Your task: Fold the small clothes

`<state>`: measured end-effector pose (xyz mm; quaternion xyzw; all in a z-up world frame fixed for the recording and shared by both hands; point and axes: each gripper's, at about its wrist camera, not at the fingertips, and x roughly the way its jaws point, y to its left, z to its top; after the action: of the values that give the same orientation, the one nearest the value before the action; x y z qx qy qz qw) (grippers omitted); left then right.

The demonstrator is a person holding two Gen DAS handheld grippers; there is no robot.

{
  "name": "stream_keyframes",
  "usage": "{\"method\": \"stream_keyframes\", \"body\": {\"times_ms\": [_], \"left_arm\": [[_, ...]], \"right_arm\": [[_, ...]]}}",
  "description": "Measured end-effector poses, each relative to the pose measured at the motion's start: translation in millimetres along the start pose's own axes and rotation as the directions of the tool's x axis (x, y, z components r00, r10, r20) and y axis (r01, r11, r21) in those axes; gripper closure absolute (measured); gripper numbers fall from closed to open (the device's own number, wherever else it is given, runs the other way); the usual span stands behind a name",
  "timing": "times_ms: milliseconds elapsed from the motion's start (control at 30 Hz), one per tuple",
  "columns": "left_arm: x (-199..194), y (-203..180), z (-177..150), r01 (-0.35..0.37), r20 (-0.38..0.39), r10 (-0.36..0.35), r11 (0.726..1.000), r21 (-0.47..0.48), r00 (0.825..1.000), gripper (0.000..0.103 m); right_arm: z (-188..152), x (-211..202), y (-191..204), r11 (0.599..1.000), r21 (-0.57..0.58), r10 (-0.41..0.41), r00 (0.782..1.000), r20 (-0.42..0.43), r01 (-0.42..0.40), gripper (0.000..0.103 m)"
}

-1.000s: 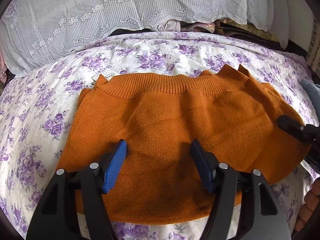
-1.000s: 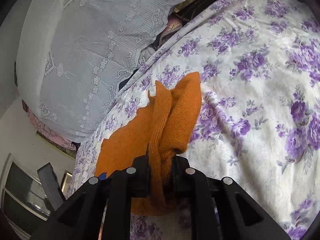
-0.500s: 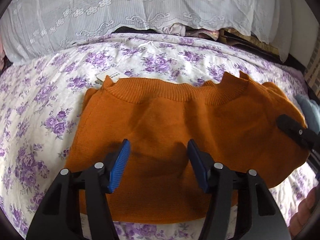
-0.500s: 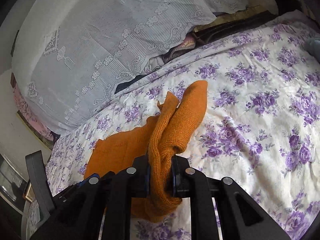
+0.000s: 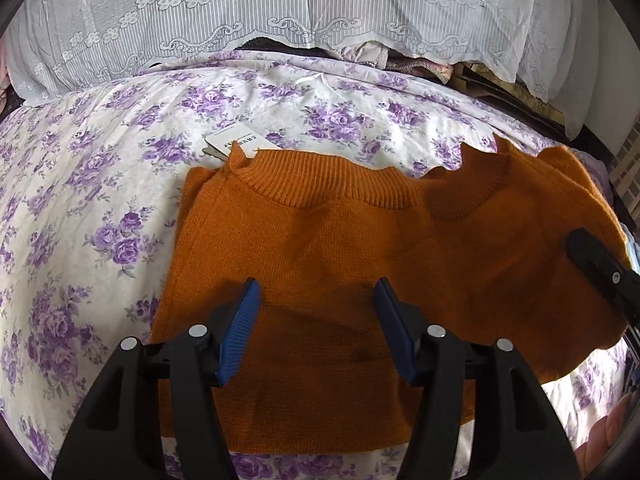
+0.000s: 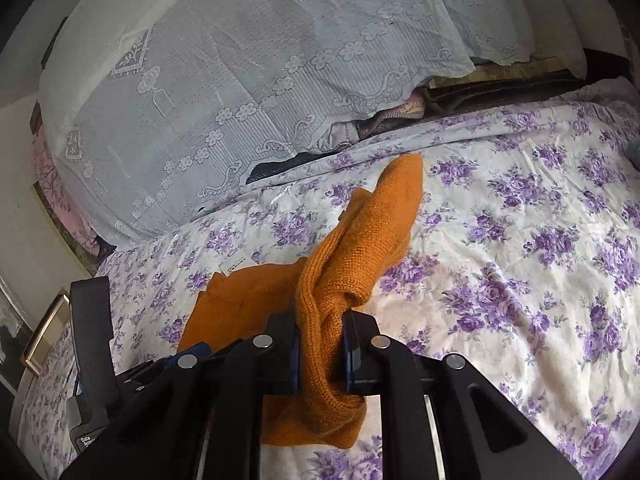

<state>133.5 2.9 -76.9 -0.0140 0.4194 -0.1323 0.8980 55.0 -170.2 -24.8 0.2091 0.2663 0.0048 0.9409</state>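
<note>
An orange knit sweater (image 5: pixel 320 248) lies on the floral bedsheet (image 5: pixel 100 208), ribbed collar toward the pillow. My left gripper (image 5: pixel 316 308) hovers over its lower middle, blue pads (image 5: pixel 240 328) apart and open, pinching nothing. My right gripper (image 6: pixel 320 340) is shut on a bunched fold at the right side of the sweater (image 6: pixel 360 248), lifted off the bed so the cloth rises in a ridge. One of its black fingers (image 5: pixel 596 268) shows at the sweater's right edge in the left wrist view. A white paper tag (image 5: pixel 230 142) sticks out by the collar's left end.
A big pillow under white lace (image 5: pixel 280 12) runs along the far side, with crumpled clothes (image 5: pixel 400 62) tucked beneath its edge. A person's fingers (image 5: pixel 608 432) show at the lower right. My left gripper's body (image 6: pixel 92 340) stands at the right wrist view's left edge.
My right gripper has risen and rolled with the sweater's fold in it, lifting the right side. The left gripper's jaws have narrowed a little and it has shifted slightly over the sweater.
</note>
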Motion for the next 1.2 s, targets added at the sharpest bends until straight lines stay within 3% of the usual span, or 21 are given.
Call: {"method": "stream_keyframes", "body": {"times_ms": [633, 867, 1000, 1200], "left_arm": [[21, 27, 21, 0.086, -0.003, -0.087, 0.993, -0.086, 0.996, 0.044], [35, 30, 35, 0.112, 0.002, -0.112, 0.993, -0.047, 0.994, 0.043], [43, 40, 47, 0.147, -0.002, -0.148, 0.986, -0.077, 0.989, 0.043], [36, 51, 61, 0.131, 0.034, -0.128, 0.986, -0.104, 0.991, 0.044]], "right_arm": [[-14, 19, 83, 0.985, -0.156, 0.063, 0.995, -0.074, -0.074, 0.087], [-11, 15, 85, 0.984, -0.161, 0.068, 0.994, -0.08, -0.08, 0.087], [-11, 16, 90, 0.979, -0.186, 0.07, 0.993, -0.094, -0.087, 0.087], [-10, 21, 105, 0.97, -0.231, 0.058, 0.994, -0.097, -0.079, 0.087]]}}
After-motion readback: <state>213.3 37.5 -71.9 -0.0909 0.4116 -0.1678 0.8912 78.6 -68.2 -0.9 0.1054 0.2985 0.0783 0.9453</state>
